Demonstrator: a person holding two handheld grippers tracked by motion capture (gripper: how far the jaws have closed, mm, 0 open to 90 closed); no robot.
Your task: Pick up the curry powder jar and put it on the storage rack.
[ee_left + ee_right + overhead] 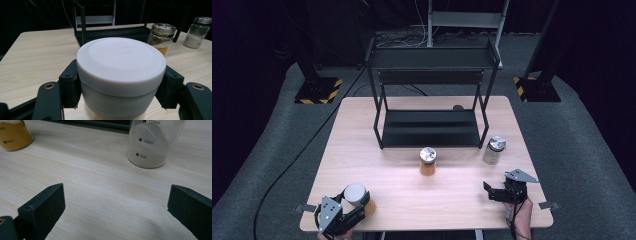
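Left gripper (343,216) at lower left of the high view, clamped on the white-lid jar (121,65). Right gripper (498,192) lower right, jaws wide apart, nothing between. Farther up: orange jar (428,161) centre, shaker (494,150) right, rack (432,95) behind.

The wooden table (377,125) bears a black rack (432,131) and three jars.
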